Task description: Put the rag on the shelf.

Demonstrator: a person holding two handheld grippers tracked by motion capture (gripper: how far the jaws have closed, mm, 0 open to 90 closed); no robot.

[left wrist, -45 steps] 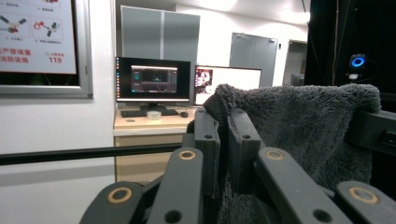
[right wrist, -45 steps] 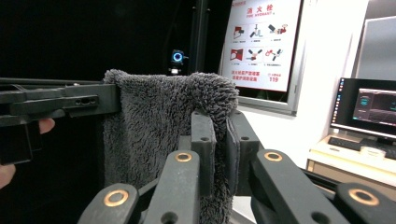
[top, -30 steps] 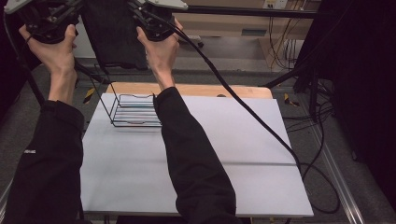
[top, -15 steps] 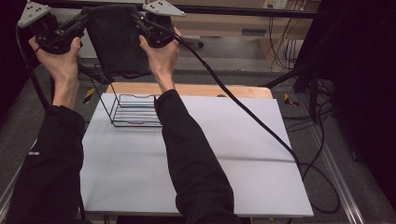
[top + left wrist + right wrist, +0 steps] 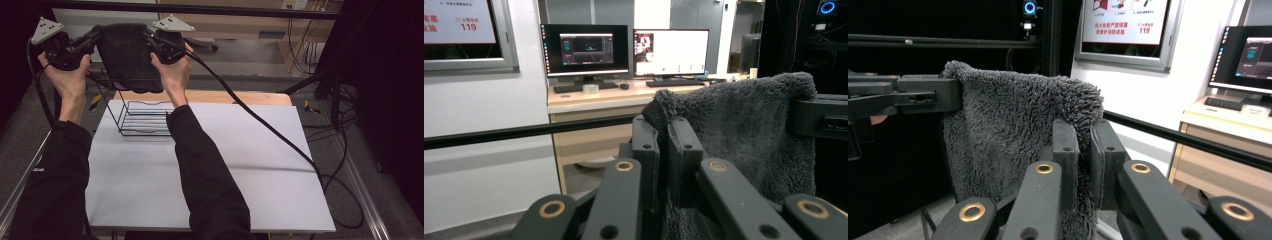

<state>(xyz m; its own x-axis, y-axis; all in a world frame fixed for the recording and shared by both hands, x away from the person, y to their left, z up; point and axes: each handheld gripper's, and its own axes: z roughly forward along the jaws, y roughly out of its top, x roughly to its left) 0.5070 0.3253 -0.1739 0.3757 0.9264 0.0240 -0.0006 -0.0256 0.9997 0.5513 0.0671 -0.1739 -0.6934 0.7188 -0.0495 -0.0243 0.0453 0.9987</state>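
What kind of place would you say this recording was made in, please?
Probably a lab or office workroom: two lit monitors stand on a wooden desk, cables lie across the floor, and a white work table stands in front.

Both forearms reached up and forward, hands raised level and apart. The left gripper (image 5: 95,37) and the right gripper (image 5: 149,39) faced each other, each with jaws closed on a dark towel (image 5: 127,57) corner.

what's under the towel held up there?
Below the hanging dark towel sits a wire rack on the white table. The towel's lower edge covers the rack's far rim.
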